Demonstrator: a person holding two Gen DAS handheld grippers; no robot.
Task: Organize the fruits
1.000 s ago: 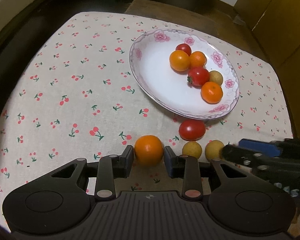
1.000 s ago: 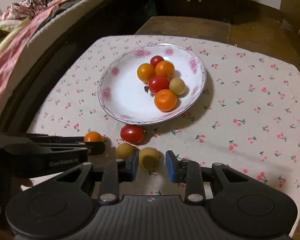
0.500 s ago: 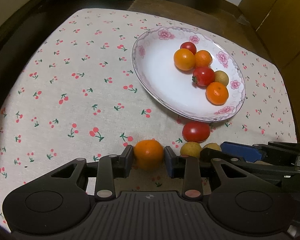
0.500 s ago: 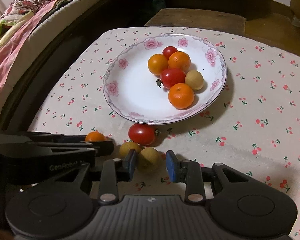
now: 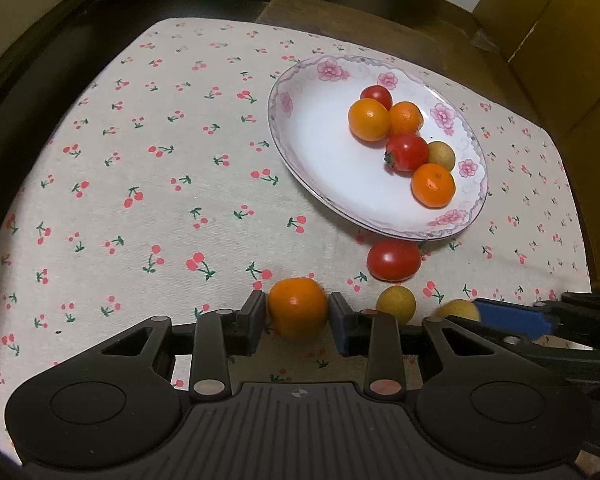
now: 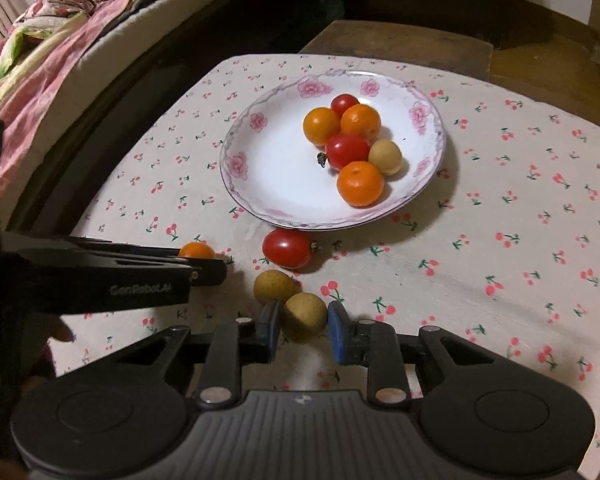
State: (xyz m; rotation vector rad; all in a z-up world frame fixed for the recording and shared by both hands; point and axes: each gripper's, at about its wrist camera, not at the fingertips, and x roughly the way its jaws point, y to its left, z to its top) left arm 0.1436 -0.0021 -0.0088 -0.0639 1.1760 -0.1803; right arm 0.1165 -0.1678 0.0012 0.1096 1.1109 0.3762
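Observation:
My left gripper [image 5: 298,314] is shut on an orange mandarin [image 5: 297,307] just above the tablecloth. My right gripper [image 6: 304,326] is shut on a tan longan [image 6: 304,317]; it also shows in the left wrist view [image 5: 458,309]. A second tan longan [image 6: 272,286] and a red tomato [image 6: 287,248] lie on the cloth beside them. The floral white plate [image 6: 260,184] behind holds several fruits: mandarins, tomatoes and a longan [image 6: 385,156]. In the left wrist view the plate [image 5: 320,160] is at upper right.
The cherry-print tablecloth [image 5: 140,184] covers a small table. A bed with bedding [image 6: 52,52] runs along the left. A dark wooden stool [image 6: 396,42] and a cabinet stand behind the table. The table's right edge [image 5: 580,216] is close to the plate.
Both grippers have closed onto their fruits and pulled back a little. The right gripper's jaws narrowed around the longan. The plate's fruits have not moved.

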